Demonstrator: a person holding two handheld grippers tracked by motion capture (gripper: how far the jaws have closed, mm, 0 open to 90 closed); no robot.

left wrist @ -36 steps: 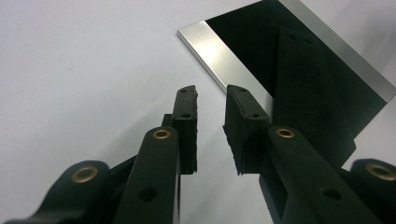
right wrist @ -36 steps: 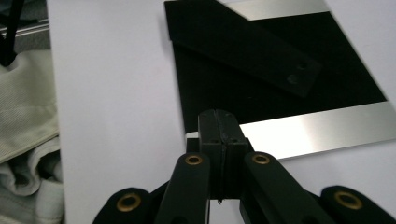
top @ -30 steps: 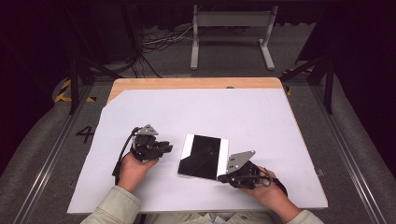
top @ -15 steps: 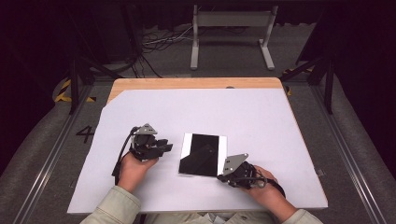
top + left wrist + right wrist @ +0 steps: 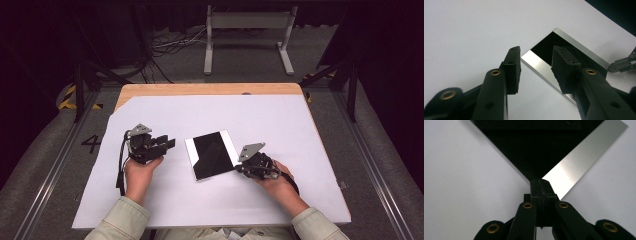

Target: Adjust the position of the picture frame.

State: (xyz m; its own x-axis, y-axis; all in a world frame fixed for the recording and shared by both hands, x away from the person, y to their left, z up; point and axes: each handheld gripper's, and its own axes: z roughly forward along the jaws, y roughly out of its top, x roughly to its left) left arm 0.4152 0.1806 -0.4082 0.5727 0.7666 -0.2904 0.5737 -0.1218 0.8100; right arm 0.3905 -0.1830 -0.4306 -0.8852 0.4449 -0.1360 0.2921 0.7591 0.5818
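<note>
Since the earlier frame, the right tool (image 5: 239, 167) has slid level toward the plate (image 5: 212, 155), and its tip now sits at the plate's near right corner. The plate itself has turned slightly on the tabletop (image 5: 300, 130), its near end swung toward the left. Left tool (image 5: 167, 143) jaws have just been opening; nothing lies between them, and they stand apart over bare white surface.

Judgement: the right tool is nudging the plate round by its corner, while the left tool readies to receive or steady the opposite edge.

Right tool (image 5: 541, 188) jaws are closed together, gripping nothing, with the tip at the plate's corner (image 5: 574, 160); whether it touches cannot be told. In the left gripper view, the plate (image 5: 560, 47) lies flat just beyond the open jaws, near but apart from them.
</note>
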